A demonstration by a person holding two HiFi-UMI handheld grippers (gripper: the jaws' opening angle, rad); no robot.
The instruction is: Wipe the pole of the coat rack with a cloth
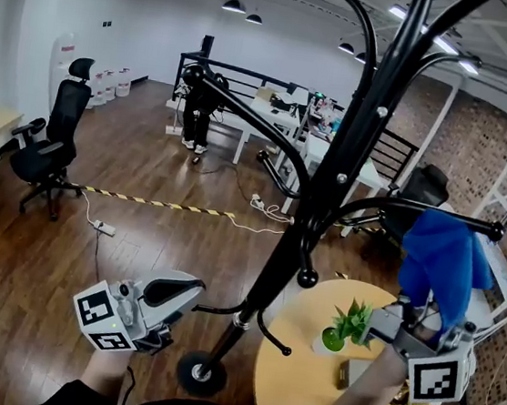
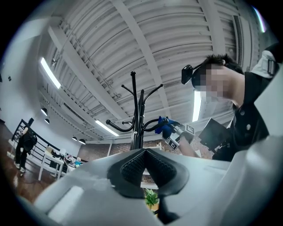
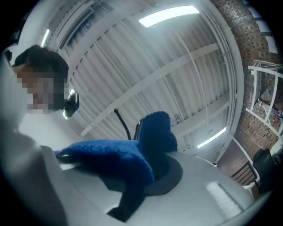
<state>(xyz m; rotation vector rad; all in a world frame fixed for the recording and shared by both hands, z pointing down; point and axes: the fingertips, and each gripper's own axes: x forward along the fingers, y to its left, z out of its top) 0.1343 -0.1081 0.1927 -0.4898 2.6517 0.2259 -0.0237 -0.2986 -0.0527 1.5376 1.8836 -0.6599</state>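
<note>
The glossy black coat rack pole [image 1: 327,197] rises at a slant beside a round wooden table [image 1: 288,403]. A fuzzy blue cloth [image 1: 444,257] hangs by a curved hook, apart from the pole, pinched in the right gripper [image 3: 148,176]. The left gripper [image 2: 145,152] has its ribbed black pads pressed together on nothing.

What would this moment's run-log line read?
phase: pre-wipe | left gripper: fingers shut, empty, low beside pole | right gripper: fingers shut on blue cloth | blue cloth: off pole, by hook arm
</note>
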